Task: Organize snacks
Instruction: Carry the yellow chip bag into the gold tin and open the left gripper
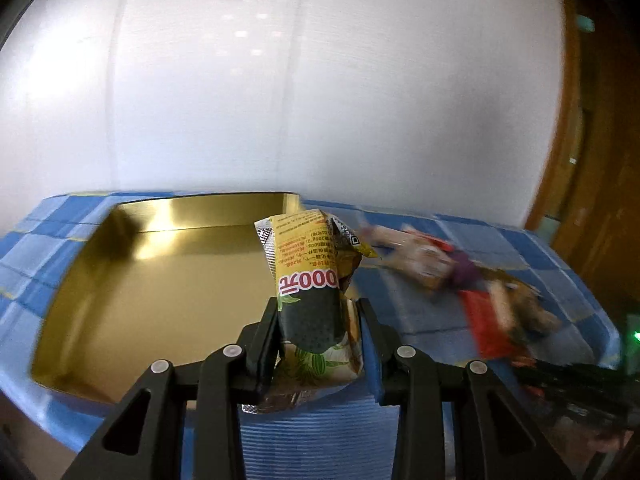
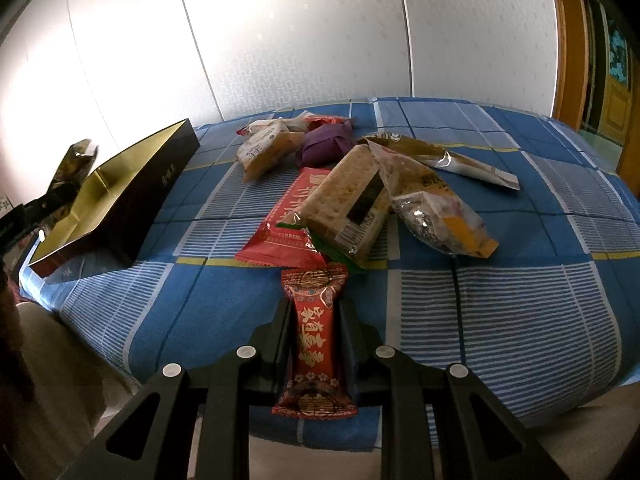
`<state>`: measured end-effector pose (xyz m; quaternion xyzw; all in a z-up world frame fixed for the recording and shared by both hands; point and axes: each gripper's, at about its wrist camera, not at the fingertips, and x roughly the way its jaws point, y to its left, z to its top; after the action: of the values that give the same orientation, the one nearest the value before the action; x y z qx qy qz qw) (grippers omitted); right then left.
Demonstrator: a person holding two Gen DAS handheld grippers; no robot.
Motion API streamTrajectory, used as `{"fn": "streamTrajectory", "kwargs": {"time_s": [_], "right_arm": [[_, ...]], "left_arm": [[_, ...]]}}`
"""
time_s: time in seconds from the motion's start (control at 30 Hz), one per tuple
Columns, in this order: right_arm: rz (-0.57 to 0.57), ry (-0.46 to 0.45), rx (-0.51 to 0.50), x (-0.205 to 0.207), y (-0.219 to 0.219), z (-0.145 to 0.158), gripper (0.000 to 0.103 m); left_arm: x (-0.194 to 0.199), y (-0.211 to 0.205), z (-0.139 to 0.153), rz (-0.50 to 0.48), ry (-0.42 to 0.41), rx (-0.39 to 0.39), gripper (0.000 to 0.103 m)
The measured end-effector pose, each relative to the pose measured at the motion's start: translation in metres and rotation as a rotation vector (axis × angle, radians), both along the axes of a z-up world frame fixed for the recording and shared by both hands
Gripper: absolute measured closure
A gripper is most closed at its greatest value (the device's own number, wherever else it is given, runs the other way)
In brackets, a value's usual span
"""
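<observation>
My left gripper (image 1: pixel 318 312) is shut on a yellow and dark green snack packet (image 1: pixel 314 276) and holds it over the near right edge of a gold-lined box (image 1: pixel 160 280). My right gripper (image 2: pixel 314 312) is shut on a small red snack packet (image 2: pixel 314 340) above the near part of the blue checked cloth (image 2: pixel 500 312). In the right wrist view the box (image 2: pixel 120 200) shows dark outer walls at the left, and the left gripper with its packet (image 2: pixel 74 164) is beyond it. A pile of snacks (image 2: pixel 352 188) lies in the cloth's middle.
The pile holds a red packet (image 2: pixel 288 220), a cracker pack (image 2: pixel 348 204), a purple wrapped piece (image 2: pixel 326 146) and several clear bags. It appears blurred in the left wrist view (image 1: pixel 460 276). White wall panels stand behind; a wooden door frame (image 2: pixel 568 40) is at the right.
</observation>
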<state>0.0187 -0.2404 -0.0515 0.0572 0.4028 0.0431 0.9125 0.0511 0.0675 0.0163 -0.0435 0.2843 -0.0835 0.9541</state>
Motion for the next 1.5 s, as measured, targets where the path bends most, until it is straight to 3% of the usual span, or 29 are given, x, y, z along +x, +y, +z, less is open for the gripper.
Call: {"fn": "streamTrajectory", "kwargs": {"time_s": [0.13,0.3,0.53,0.77,0.97,1.2,1.5], "right_arm": [[0.000,-0.003,-0.009,0.000,0.001,0.000,0.080],[-0.001,-0.007,0.004,0.000,0.001,0.001,0.080],[0.025,-0.016,0.041,0.000,0.006,0.000,0.080],[0.099,-0.070,0.007,-0.008,0.024,0.007,0.080],[0.151,-0.097,0.001,-0.012,0.037,0.012,0.080],[0.197,-0.098,0.001,-0.007,0.060,0.021,0.080],[0.253,-0.132,0.010,0.008,0.092,0.047,0.085]], "left_arm": [[0.013,0.034,-0.005,0.098,0.035,0.012,0.066],[0.032,0.079,-0.023,0.223,0.136,-0.001,0.066],[0.035,0.113,-0.044,0.323,0.214,-0.008,0.066],[0.029,0.110,-0.049,0.370,0.209,0.080,0.063],[0.012,0.111,-0.033,0.371,0.130,0.047,0.049],[-0.004,0.103,-0.019,0.346,0.050,0.012,0.026],[-0.007,0.090,-0.016,0.323,0.051,0.023,0.018]]}}
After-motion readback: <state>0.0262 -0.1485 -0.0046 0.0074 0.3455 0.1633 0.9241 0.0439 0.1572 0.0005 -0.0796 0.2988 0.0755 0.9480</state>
